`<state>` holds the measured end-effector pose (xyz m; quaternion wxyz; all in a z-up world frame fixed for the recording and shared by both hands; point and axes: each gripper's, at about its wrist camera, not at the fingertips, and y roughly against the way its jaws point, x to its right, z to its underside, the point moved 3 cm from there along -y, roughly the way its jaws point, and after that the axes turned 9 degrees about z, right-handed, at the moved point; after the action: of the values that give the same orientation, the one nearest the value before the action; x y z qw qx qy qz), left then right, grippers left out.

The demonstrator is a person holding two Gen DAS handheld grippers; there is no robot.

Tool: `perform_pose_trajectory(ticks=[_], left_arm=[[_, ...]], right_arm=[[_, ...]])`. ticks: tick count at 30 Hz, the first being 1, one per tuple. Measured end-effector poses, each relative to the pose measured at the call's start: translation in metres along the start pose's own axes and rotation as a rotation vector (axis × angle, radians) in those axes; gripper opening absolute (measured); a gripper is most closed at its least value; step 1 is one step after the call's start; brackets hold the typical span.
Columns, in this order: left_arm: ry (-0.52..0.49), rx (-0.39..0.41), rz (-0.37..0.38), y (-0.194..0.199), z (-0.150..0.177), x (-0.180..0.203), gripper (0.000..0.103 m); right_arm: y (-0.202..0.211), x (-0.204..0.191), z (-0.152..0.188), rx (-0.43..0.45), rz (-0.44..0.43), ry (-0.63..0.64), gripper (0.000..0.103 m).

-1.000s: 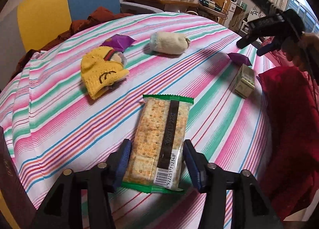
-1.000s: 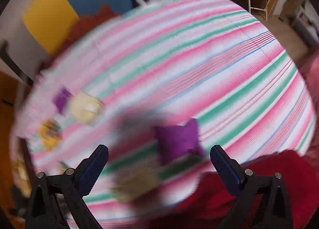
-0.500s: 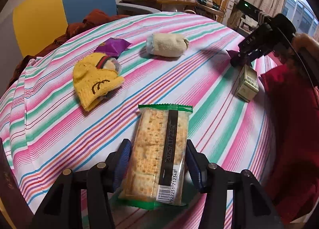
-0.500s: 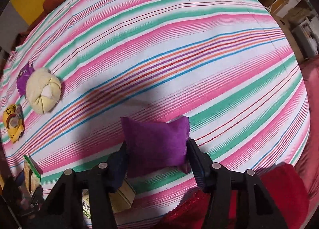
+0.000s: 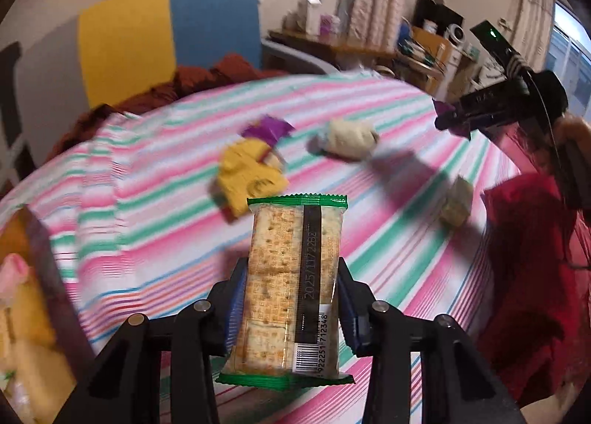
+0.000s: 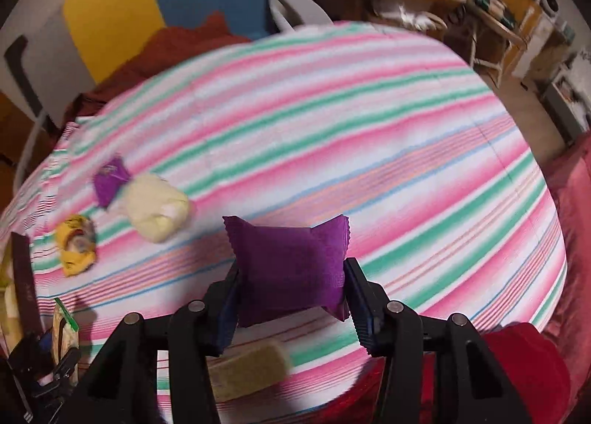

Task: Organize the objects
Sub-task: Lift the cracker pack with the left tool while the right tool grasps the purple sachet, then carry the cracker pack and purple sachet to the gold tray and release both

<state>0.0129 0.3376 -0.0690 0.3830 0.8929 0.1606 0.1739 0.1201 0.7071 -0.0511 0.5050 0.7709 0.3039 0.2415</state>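
My left gripper [image 5: 291,291] is shut on a cracker pack [image 5: 291,287] with green ends and holds it above the striped table [image 5: 147,224]. My right gripper [image 6: 291,283] is shut on a purple packet [image 6: 288,269], lifted off the table [image 6: 369,136]; it also shows at the right of the left wrist view [image 5: 448,117]. On the table lie a yellow sock [image 5: 251,176], a second purple packet [image 5: 267,128], a cream rolled sock [image 5: 351,137] and a small pale box [image 5: 456,200].
A yellow and blue chair [image 5: 166,32] with brown cloth stands behind the table. Red fabric [image 5: 528,257] lies at the table's right edge. A dark-rimmed container [image 5: 33,294] with pale items is at the left. A cluttered desk [image 5: 369,47] stands at the back.
Both grippers closed on their items and lifted them off the table: the left on the cracker pack, the right on the purple packet. Both views are blurred from motion.
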Motion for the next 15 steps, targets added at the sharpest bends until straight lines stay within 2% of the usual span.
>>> perform_pose_trajectory(ticks=[6, 15], left_arm=[[0.029, 0.102, -0.085, 0.050, -0.005, -0.013, 0.043], [0.120, 0.198, -0.181, 0.109, 0.007, -0.048, 0.043]], right_arm=[[0.037, -0.069, 0.001, 0.097, -0.101, 0.074, 0.052], [0.085, -0.189, 0.029, 0.190, -0.255, 0.222, 0.052]])
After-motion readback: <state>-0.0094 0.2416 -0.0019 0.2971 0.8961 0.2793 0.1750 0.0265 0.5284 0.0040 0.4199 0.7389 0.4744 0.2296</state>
